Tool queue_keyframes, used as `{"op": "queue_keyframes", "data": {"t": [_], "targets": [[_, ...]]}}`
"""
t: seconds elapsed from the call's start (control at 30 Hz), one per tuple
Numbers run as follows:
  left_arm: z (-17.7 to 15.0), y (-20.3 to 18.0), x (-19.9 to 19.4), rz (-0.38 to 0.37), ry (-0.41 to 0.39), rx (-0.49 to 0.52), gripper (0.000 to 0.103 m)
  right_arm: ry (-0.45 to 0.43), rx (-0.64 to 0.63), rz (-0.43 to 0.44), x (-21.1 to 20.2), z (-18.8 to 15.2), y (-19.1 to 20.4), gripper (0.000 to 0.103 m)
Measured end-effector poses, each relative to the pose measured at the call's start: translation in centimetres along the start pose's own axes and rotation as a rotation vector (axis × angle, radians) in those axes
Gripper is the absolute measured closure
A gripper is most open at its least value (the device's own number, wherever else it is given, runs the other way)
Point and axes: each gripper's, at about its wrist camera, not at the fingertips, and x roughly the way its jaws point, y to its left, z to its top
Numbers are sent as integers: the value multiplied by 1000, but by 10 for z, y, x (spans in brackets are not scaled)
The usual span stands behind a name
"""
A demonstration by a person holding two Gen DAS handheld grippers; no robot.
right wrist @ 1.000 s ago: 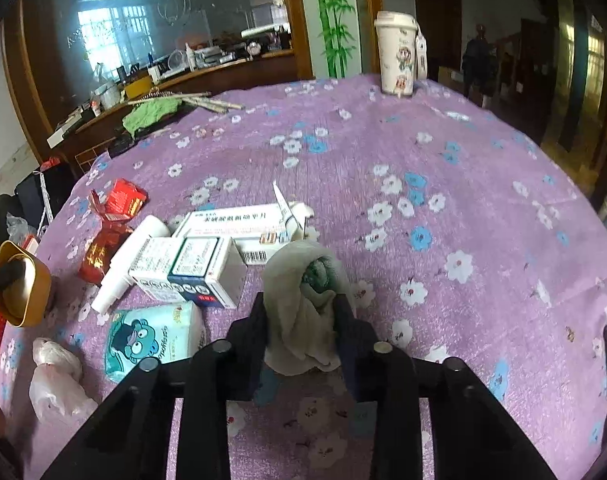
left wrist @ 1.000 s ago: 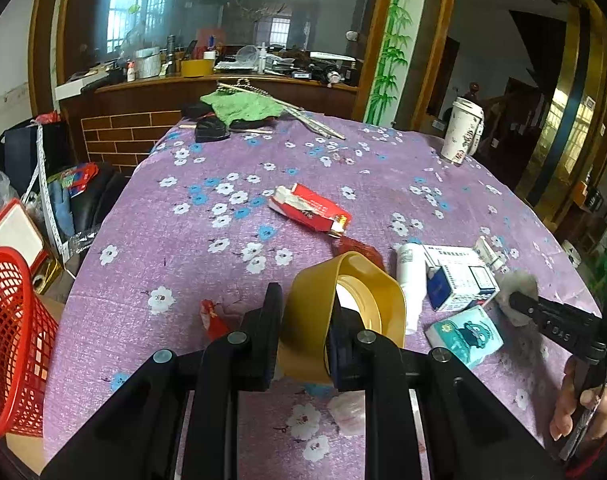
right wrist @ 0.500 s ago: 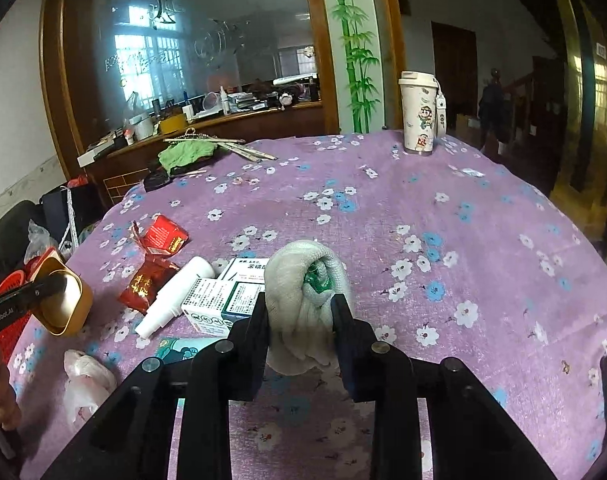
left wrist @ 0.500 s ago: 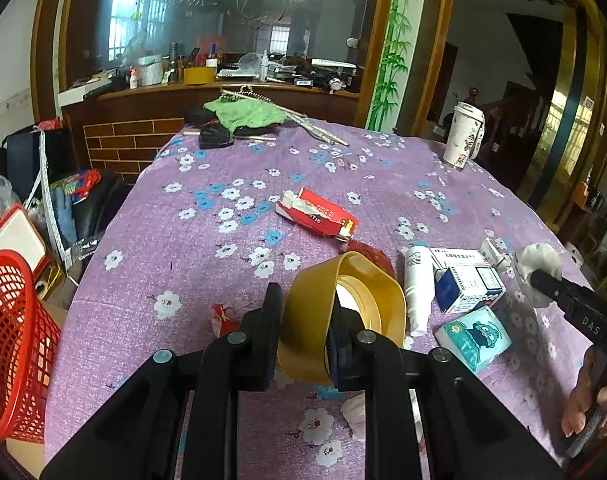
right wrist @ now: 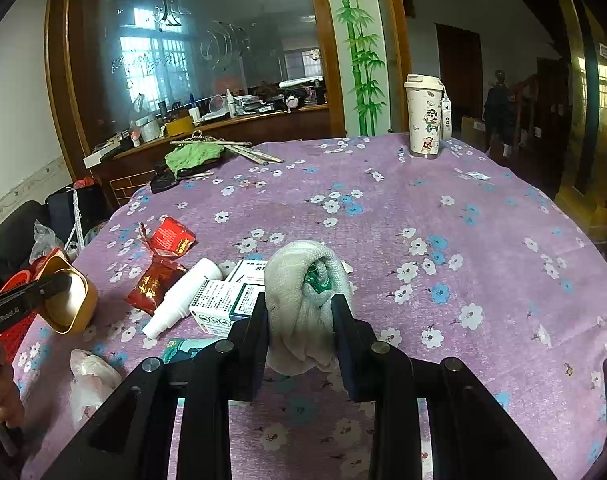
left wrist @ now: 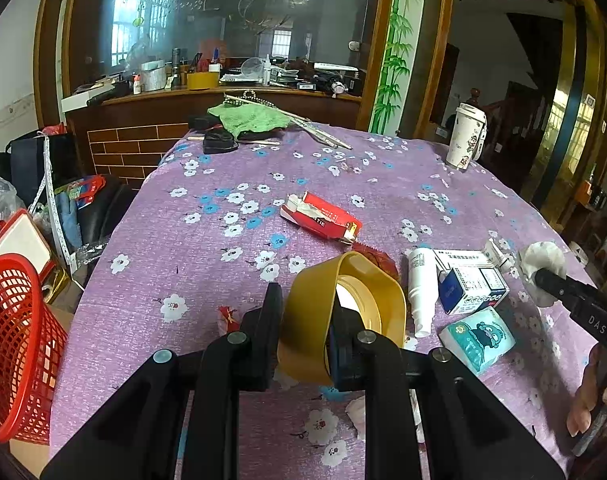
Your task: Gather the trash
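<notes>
My left gripper (left wrist: pixel 305 320) is shut on the wall of a yellow plastic cup (left wrist: pixel 343 312), held above the purple flowered tablecloth (left wrist: pixel 231 280); it also shows in the right wrist view (right wrist: pixel 69 300). My right gripper (right wrist: pixel 301 316) is shut on a crumpled white rag (right wrist: pixel 303 304) with a green bit inside, lifted above the table; the rag also shows in the left wrist view (left wrist: pixel 543 268). Trash lies between them: a red carton (left wrist: pixel 323 220), a white tube (left wrist: pixel 419 288), medicine boxes (left wrist: pixel 475 284), a teal tissue pack (left wrist: pixel 479 336), a red wrapper (right wrist: pixel 153 284).
A red mesh basket (left wrist: pixel 11 344) stands off the table's left edge. A tall paper cup (right wrist: pixel 425 116) stands at the far right of the table. A green cloth (left wrist: pixel 251 118) and dark items lie at the far edge. A crumpled white bag (right wrist: pixel 91 376) lies near the front.
Both grippers have risen with their loads, so the table looks farther below. The rag has lifted off the boxes. Both grips stay shut.
</notes>
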Motion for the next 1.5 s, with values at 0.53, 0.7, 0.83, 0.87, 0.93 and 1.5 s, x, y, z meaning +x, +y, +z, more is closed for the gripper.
{"op": "queue_keyframes", "data": {"t": [0.53, 0.7, 0.83, 0.87, 0.93, 1.5], "targets": [[0, 2, -2, 12, -1, 3, 84, 2, -35, 27, 0, -2, 8, 71], [-1, 3, -1, 19, 6, 4, 84, 3, -36, 34, -1, -1, 9, 71], [-1, 3, 0, 26, 2, 6, 84, 10, -45, 40, 1, -2, 11, 71], [-1, 3, 1, 27, 4, 5, 84, 10, -47, 41, 1, -2, 11, 71], [-1, 3, 2, 26, 6, 6, 84, 10, -53, 47, 0, -2, 13, 71], [-5, 3, 5, 30, 14, 10, 84, 17, -61, 59, 4, -4, 15, 71]]}}
